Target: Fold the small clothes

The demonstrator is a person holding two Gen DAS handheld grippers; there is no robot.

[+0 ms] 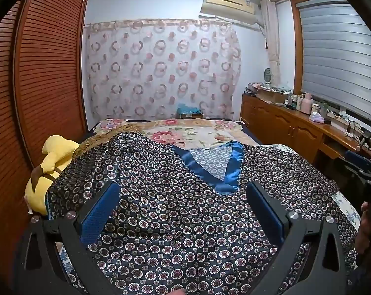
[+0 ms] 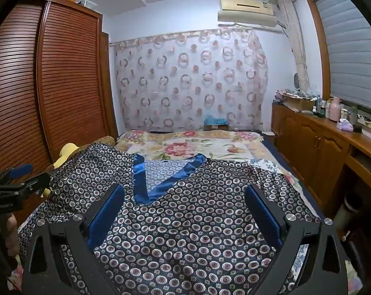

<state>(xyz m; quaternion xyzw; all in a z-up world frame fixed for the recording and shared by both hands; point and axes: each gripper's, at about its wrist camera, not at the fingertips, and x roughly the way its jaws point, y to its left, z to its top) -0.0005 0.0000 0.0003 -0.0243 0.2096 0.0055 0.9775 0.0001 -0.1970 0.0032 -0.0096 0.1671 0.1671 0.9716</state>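
A dark satin top (image 1: 175, 196) with a small ring-and-flower print and a blue V-neck band (image 1: 231, 174) lies spread flat on the bed, neckline away from me. It also shows in the right wrist view (image 2: 197, 209), with the blue neck band (image 2: 141, 179) at left of centre. My left gripper (image 1: 183, 191) hovers open over the top's left half, blue pads wide apart, holding nothing. My right gripper (image 2: 185, 196) hovers open over the right half, also empty. The left gripper appears at the left edge of the right wrist view (image 2: 15, 182).
A yellow plush toy (image 1: 50, 169) lies at the bed's left edge by the louvred wardrobe (image 1: 45, 73). A floral quilt (image 1: 185, 132) covers the far bed. A wooden sideboard (image 2: 316, 142) with bottles runs along the right under the window.
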